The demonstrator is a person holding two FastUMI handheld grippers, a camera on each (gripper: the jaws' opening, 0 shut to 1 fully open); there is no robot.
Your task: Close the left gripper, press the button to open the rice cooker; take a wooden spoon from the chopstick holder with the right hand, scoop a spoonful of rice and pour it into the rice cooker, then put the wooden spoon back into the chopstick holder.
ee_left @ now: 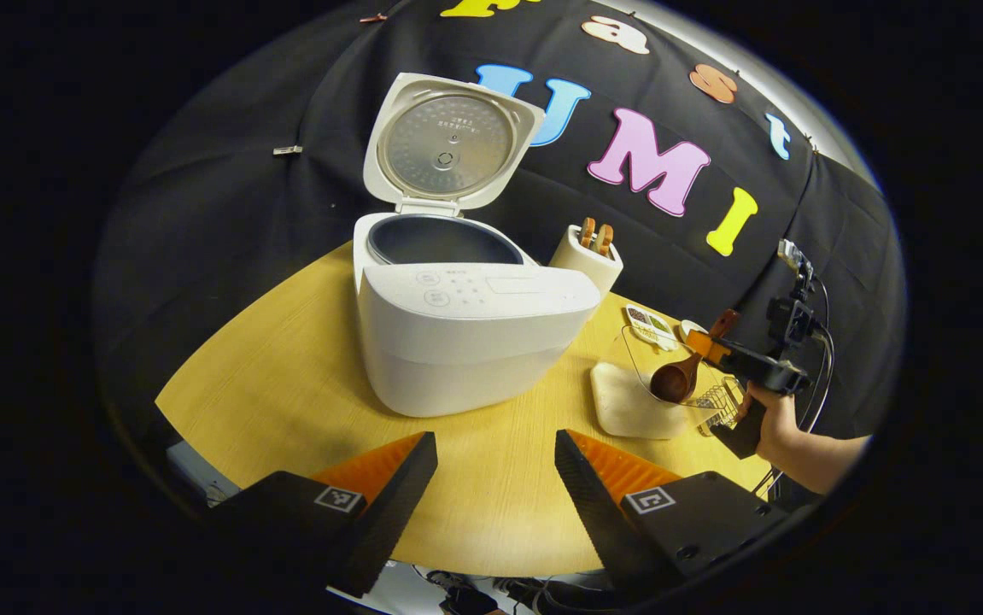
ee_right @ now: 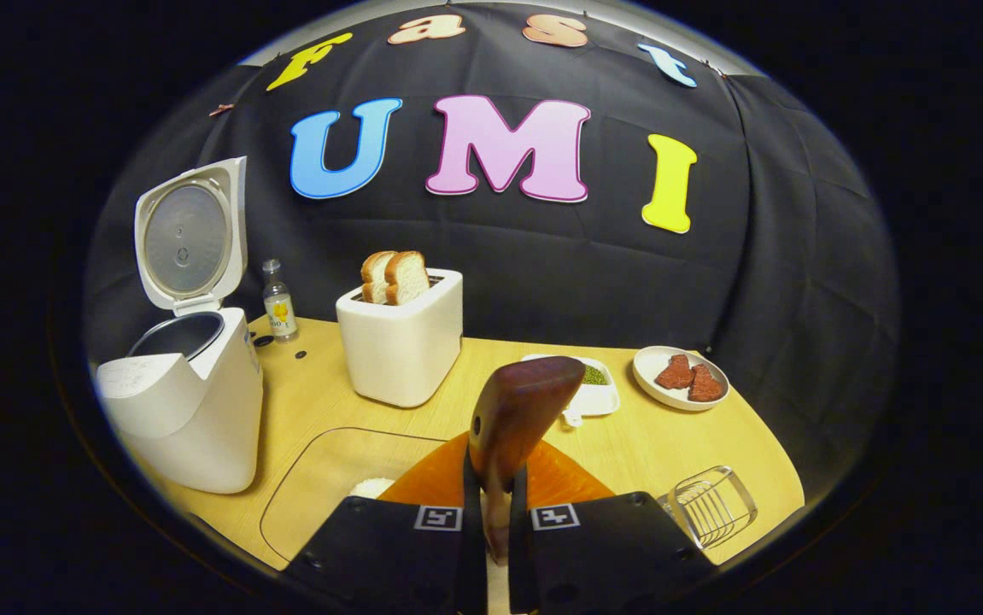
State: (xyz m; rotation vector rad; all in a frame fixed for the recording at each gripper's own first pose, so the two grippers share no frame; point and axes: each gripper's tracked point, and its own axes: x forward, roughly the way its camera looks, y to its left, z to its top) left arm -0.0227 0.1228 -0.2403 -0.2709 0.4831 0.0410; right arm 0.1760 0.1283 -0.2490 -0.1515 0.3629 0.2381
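The rice cooker (ee_left: pixel 457 325) stands open on the table (ee_left: pixel 303 393). The right gripper (ee_right: pixel 495 500), jaws clamped on the wooden spoon (ee_right: pixel 512 418), hovers above the rice container (ee_left: pixel 628 397); scooping, pouring and returning remain. The left gripper (ee_left: pixel 495 478) waits, jaws wide.

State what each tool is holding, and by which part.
The right tool grips the wooden spoon by its handle, the bowl end pointing forward. The left tool is open and holds nothing.

Toaster (ee_right: pixel 401 346) with bread, small bottle (ee_right: pixel 278 301), wire basket (ee_right: pixel 713 506)
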